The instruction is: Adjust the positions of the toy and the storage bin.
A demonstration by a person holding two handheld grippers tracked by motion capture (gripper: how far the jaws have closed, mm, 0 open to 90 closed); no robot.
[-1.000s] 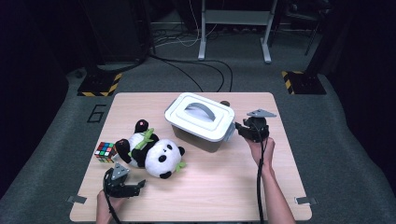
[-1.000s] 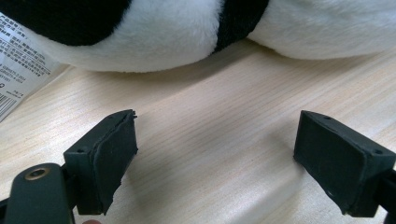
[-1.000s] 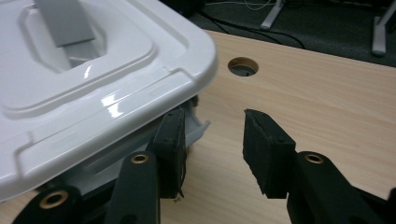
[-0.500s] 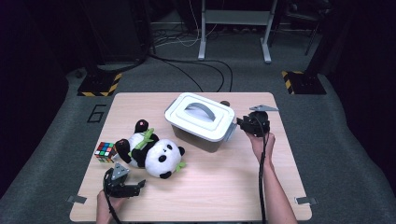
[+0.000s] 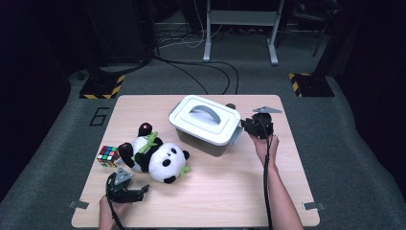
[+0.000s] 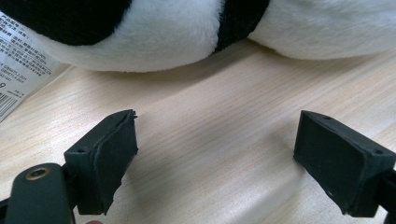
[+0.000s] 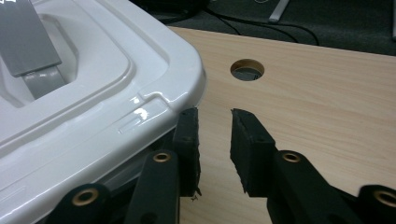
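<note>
A white lidded storage box with a grey handle stands at the table's middle back. My right gripper sits at its right corner. In the right gripper view the jaws have just been closing and stand shut, with a narrow slit and nothing in it. The left jaw lies against the box's rim. A plush panda lies left of centre, a colour cube beside it. My left gripper rests open near the front edge. Bare wood lies between its pads, and the panda's fur is just ahead.
The wooden table has a round cable hole beyond the box's right corner. A paper tag on the panda lies on the wood. Grey carpet, cables and stand legs surround the table.
The right gripper has edged slightly toward the far side beside the box's corner. The left gripper, panda, cube and box have not moved.
</note>
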